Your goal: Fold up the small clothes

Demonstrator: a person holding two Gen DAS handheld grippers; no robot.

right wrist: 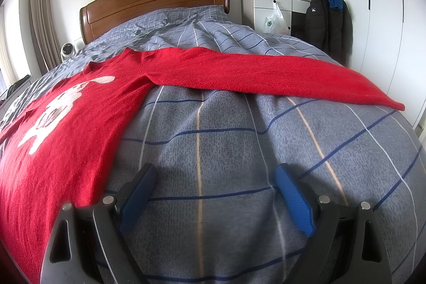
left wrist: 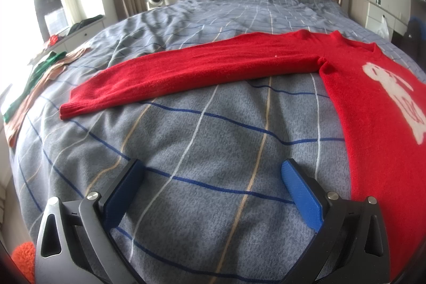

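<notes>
While both jaws stand wide and empty, the red knitted sweater with white motif (left wrist: pixel 372 97) lies flat on the grey checked bed (left wrist: pixel 199 151): right of the left hand-held gripper (left wrist: pixel 213 177), left of the right hand-held gripper (right wrist: pixel 215 182), sleeves stretched crosswise beyond each.

A red sweater (left wrist: pixel 372 103) lies flat on the grey checked bed (left wrist: pixel 202 129), one sleeve (left wrist: pixel 186 73) stretched out to the left. The left tongs (left wrist: pixel 211 172) hang above bare cover, jaws wide apart with nothing between them. Green and tan garments (left wrist: pixel 34 79) lie at the bed's left edge.
</notes>
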